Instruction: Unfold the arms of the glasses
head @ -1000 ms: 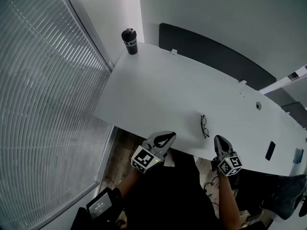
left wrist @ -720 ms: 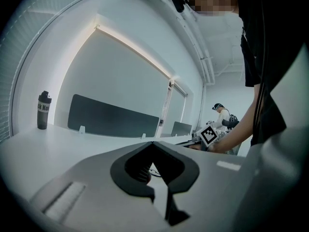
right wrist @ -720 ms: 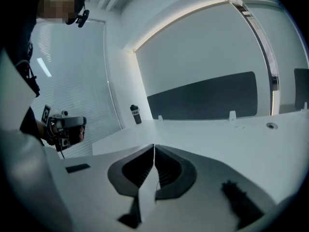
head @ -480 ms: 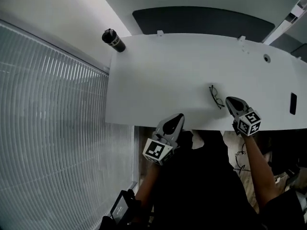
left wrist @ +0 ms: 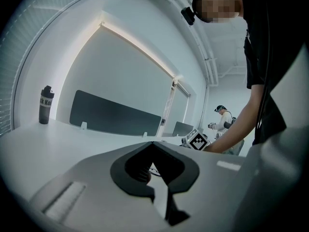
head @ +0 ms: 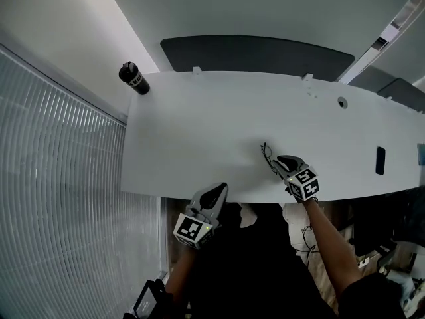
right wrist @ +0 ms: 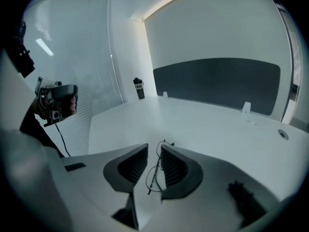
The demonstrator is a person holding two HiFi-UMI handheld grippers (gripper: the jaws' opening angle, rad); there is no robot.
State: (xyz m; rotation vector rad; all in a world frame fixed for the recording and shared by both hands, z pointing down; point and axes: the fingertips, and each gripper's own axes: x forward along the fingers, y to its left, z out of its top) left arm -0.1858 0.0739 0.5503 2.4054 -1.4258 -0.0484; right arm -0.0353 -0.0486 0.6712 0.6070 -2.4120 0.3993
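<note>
**a**, desk [head: 199, 128]: a long white top, mostly bare, to which every position below refers.
**b**, blind [head: 60, 205]: slatted, covering the wall off the desk's left end.
**c**, panel [head: 259, 53]: a dark screen standing upright along the desk's far edge.
**d**, person [head: 259, 264]: a dark-clad torso just off the desk's near edge, with the right forearm [head: 325, 234] reaching up to that edge.
**e**, left tool [head: 221, 188]: off the desk's near edge, left of middle and clear of the top. Its jaws are clenched tip to tip with nothing between them.
**f**, right tool [head: 277, 160]: over the desk just inside the near edge, right of middle, tilted down toward the top. Its jaws are released and stand apart, one on each side of the glasses, and neither pad is seen pressing on the frame.
**g**, bottle [head: 133, 78]: dark, upright at the desk's far-left corner.
**h**, slab [head: 380, 160]: black, flat on the desk toward its right end.
**i**, glasses [right wrist: 155, 168]: a thin dark wire frame lying on the desk close to its near edge. They run lengthwise down the gap between the right tool's jaws, nearer the right-hand jaw. Whether the arms are folded cannot be made out.
**j**, hole [head: 341, 102]: a small round opening in the desk near its far edge, right of middle.
</note>
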